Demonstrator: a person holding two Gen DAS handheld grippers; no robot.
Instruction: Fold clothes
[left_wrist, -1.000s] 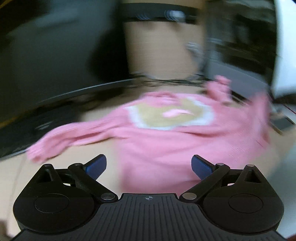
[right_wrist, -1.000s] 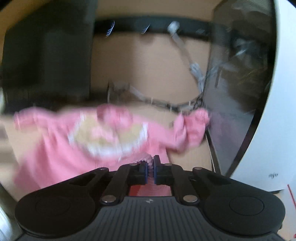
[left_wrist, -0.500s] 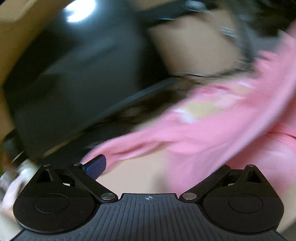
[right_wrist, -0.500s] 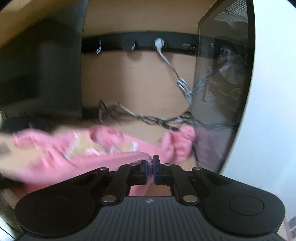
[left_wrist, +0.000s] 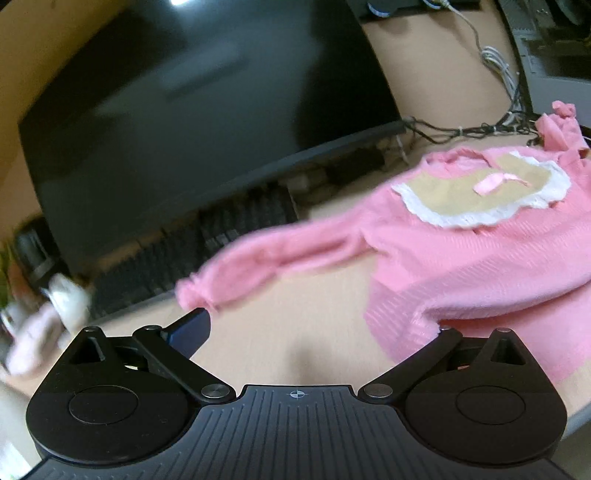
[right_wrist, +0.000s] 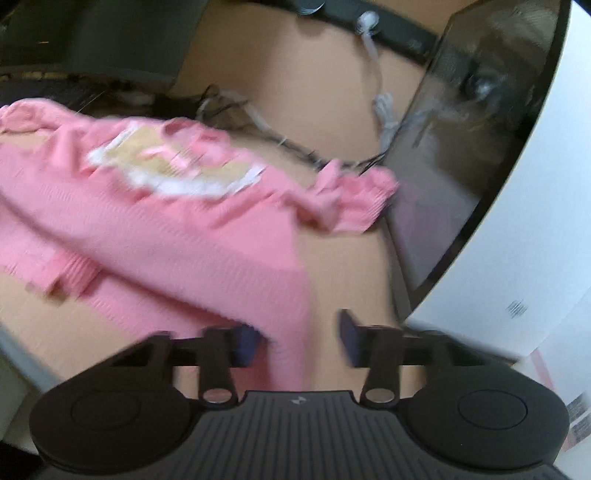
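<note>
Pink sweater (left_wrist: 461, 258) lies spread on wooden desk (left_wrist: 295, 317).

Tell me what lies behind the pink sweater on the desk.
Behind the pink sweater run tangled cables along the desk's back edge, with a dark monitor and keyboard further left. The desk under the sweater is hidden.

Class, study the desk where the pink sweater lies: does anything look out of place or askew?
Yes. The pink sweater lies crooked and rumpled, one sleeve stretched towards the keyboard, the other sleeve bunched against the computer case. Nothing looks damaged.
</note>
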